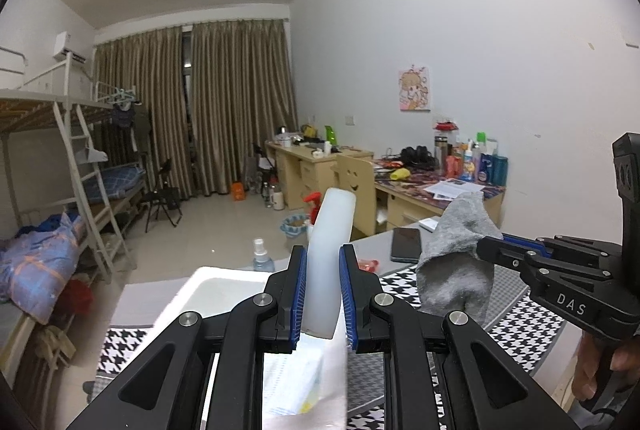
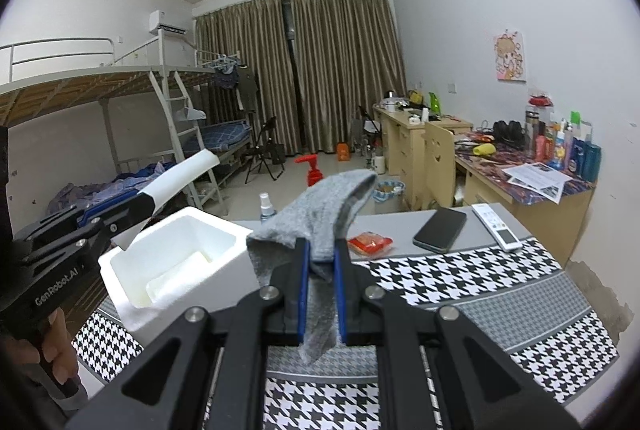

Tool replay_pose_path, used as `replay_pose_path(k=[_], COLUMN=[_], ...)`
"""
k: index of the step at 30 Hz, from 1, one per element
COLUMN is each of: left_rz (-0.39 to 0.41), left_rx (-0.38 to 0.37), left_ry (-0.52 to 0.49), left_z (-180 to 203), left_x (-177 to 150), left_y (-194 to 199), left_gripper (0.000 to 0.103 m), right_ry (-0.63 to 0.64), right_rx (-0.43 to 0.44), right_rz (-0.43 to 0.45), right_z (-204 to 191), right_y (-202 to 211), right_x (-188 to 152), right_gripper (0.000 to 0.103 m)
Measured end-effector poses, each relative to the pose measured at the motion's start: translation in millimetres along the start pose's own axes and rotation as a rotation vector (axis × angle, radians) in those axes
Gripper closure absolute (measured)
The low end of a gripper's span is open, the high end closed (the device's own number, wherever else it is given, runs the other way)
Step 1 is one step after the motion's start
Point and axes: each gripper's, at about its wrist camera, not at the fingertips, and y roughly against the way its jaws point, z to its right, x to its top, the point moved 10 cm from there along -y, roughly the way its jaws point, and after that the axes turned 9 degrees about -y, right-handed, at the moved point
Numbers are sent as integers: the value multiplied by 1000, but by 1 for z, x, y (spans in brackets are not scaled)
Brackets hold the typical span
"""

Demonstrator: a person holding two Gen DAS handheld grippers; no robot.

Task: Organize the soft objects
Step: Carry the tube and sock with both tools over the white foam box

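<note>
My left gripper [image 1: 323, 264] is shut on a white foam strip [image 1: 330, 250] and holds it in the air above the table. In the right wrist view the left gripper [image 2: 140, 203] holds the strip [image 2: 184, 173] over the open white foam box [image 2: 176, 262]. My right gripper [image 2: 320, 254] is shut on a grey sock [image 2: 320, 218], lifted above the table. In the left wrist view the right gripper [image 1: 486, 248] holds the sock [image 1: 456, 258] to the right of the strip. A white pad lies inside the box.
The table has a houndstooth cloth [image 2: 460, 290]. On it lie a black phone [image 2: 440, 230], a white remote [image 2: 496, 226], a red packet [image 2: 370, 242] and a spray bottle [image 2: 266, 207]. Cluttered desks [image 2: 532, 181] stand at the right wall, bunk beds [image 2: 120, 117] at the left.
</note>
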Motion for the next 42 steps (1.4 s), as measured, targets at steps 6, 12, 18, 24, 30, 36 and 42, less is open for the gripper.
replay_pose_path(k=[6, 12, 18, 24, 30, 36, 42], left_rz=[2, -3, -6, -15, -31, -36, -44], left_rx=[34, 66, 91, 125, 133, 158, 179], left_ry=[15, 26, 39, 50, 71, 87, 95], left_z=[-14, -28, -40, -52, -61, -72, -80], left_x=[-2, -6, -8, -13, -19, -22, -26], left_y=[2, 5, 8, 13, 15, 20, 23], left_gripper=[85, 85, 85, 85, 85, 85, 85], right_ry=[18, 33, 50, 70, 88, 105, 127], right_rx=[34, 61, 97, 139, 176, 205, 230], right_rz=[-2, 4, -1, -12, -21, -42, -61], right_z=[-17, -30, -44, -62, -79, -95, -110], right_y=[-5, -7, -12, -19, -26, -33, -37], right_x=[3, 6, 7, 7, 9, 5, 1], right_gripper=[88, 88, 88, 88, 88, 88, 88])
